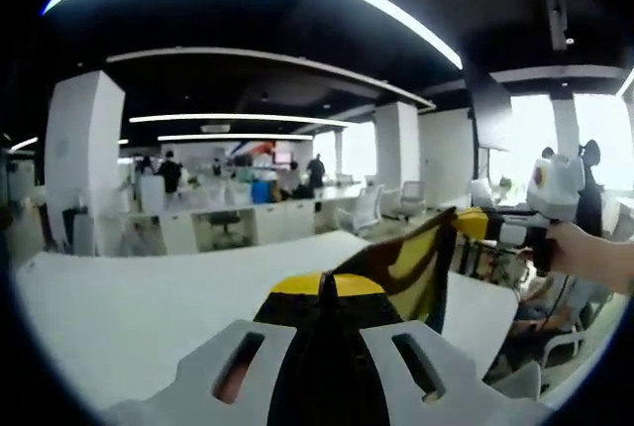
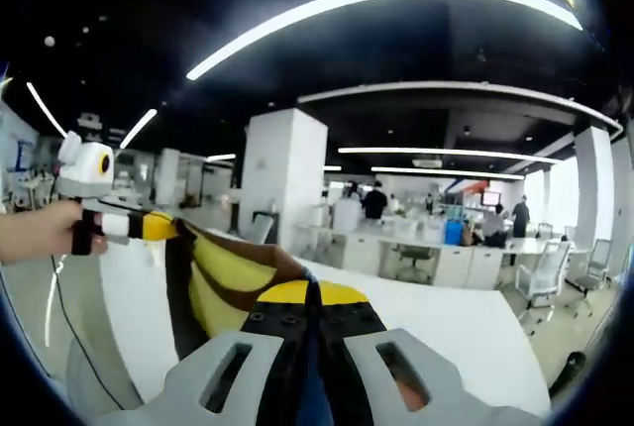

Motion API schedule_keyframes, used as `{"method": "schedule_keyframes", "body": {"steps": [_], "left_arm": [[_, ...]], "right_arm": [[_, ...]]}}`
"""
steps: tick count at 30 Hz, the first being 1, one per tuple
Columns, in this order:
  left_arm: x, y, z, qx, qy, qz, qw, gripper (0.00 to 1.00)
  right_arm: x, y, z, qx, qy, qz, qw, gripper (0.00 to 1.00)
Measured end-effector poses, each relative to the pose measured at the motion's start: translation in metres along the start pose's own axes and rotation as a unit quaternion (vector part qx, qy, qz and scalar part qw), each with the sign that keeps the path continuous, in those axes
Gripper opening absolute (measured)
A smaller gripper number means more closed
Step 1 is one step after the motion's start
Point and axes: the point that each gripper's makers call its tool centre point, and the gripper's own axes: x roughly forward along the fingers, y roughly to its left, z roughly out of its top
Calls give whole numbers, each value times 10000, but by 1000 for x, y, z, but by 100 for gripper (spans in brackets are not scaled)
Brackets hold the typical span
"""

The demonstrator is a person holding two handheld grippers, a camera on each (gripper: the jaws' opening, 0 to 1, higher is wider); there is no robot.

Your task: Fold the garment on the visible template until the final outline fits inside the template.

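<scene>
A: Left gripper view: I am seeing the left gripper (image 1: 327,292) clamping the brown-and-yellow garment (image 1: 411,263) above the white table (image 1: 119,307)

B: Right gripper (image 2: 312,297) is pinching its other edge; the garment is hanging stretched between both tools

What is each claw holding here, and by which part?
Both hold the yellow-and-dark garment, lifted off the white table and stretched between them. The left claw and right claw each pinch an edge; which part cannot be told.
</scene>
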Motion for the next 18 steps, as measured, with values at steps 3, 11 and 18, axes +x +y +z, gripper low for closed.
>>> {"method": "schedule_keyframes", "body": {"steps": [3,11,18], "left_arm": [[-4,-3,8,43,-71,-24,10000,0],[-13,-8,28,69,-261,-74,9996,0],[-24,-13,40,128,-361,-121,9992,0]], "right_arm": [[-4,1,7,11,-75,-16,10000,1],[-13,5,31,-66,-320,-39,9995,1],[-23,11,48,-123,-472,-50,9988,1]]}}
